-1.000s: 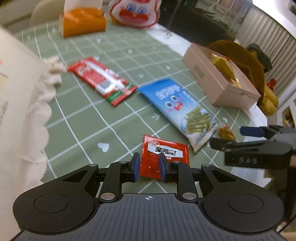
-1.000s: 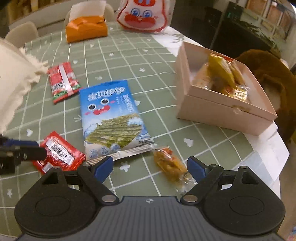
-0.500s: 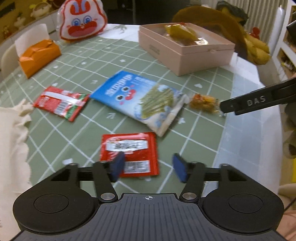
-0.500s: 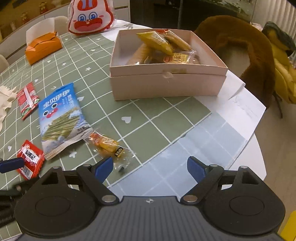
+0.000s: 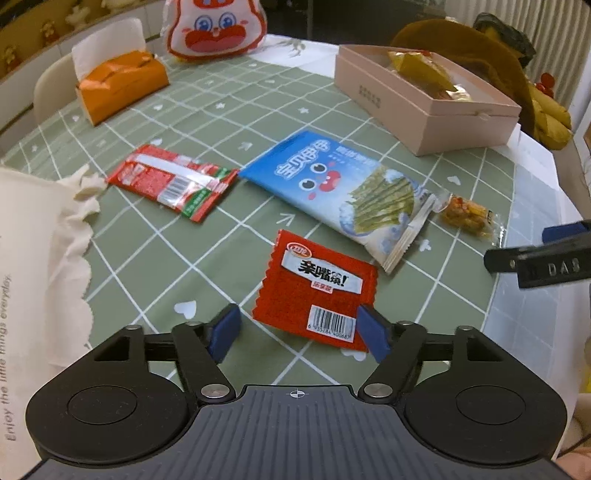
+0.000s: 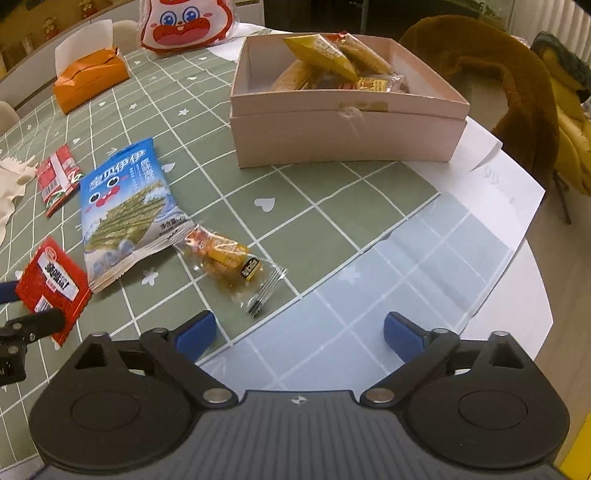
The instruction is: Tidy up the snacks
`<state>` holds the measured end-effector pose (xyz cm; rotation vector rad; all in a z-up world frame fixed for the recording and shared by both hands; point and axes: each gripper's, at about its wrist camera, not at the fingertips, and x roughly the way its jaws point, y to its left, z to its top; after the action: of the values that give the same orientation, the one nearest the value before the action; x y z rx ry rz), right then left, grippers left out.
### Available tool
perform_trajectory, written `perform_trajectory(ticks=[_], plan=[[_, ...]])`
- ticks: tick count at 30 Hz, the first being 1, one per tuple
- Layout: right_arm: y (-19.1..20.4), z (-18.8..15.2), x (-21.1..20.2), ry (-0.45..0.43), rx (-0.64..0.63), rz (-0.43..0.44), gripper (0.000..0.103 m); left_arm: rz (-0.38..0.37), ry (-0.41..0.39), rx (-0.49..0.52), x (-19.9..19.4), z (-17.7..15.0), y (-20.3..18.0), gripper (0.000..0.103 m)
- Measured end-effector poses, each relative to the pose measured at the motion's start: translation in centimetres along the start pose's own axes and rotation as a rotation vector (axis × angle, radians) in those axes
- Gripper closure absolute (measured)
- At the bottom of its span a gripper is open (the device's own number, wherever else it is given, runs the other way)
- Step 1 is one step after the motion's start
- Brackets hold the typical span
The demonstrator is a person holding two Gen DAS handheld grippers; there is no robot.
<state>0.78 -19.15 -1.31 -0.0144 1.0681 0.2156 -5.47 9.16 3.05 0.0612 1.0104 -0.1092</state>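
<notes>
My left gripper (image 5: 299, 330) is opening. The near edge of a red square packet (image 5: 319, 291) lies flat on the green cloth between its wide blue pads, ungripped. Beyond it lie a blue seaweed pack (image 5: 340, 188), a long red packet (image 5: 173, 181) and a small clear-wrapped orange snack (image 5: 467, 216). My right gripper (image 6: 299, 334) is also opening, with only cloth between its fingers. The clear-wrapped snack (image 6: 229, 258) lies just ahead of its left finger. The open pink box (image 6: 347, 133) behind holds several yellow snack packs.
An orange tissue box (image 5: 122, 85) and a rabbit cushion (image 5: 214, 27) stand at the back. A cream cloth bag (image 5: 33, 258) fills the left side. White paper (image 6: 495, 184) overhangs the table's right edge by a brown plush chair (image 6: 517, 88).
The left jaws went from nearly together at the red packet to wide apart. The right jaws spread further, and that gripper shifted right from the seaweed pack toward the table edge. Both views rolled.
</notes>
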Motion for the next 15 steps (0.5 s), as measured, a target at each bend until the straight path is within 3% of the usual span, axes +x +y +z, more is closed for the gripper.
perform_trajectory(ticks=[5, 9, 13, 15], plan=[[0.1, -0.4, 0.0, -0.016, -0.007, 0.001, 0.000, -0.006, -0.020, 0.043, 0.2, -0.2, -1.0, 0.025], [0.2, -0.5, 0.0, -0.030, -0.007, 0.000, 0.000, -0.021, -0.053, 0.037, -0.1, -0.8, -1.2, 0.034], [0.1, -0.8, -0.1, -0.050, -0.004, 0.000, 0.000, -0.058, -0.078, -0.042, -0.9, -1.0, 0.0, 0.061], [0.1, -1.0, -0.1, -0.060, -0.001, -0.002, 0.000, -0.087, -0.091, -0.094, -1.4, -1.4, 1.0, 0.068]])
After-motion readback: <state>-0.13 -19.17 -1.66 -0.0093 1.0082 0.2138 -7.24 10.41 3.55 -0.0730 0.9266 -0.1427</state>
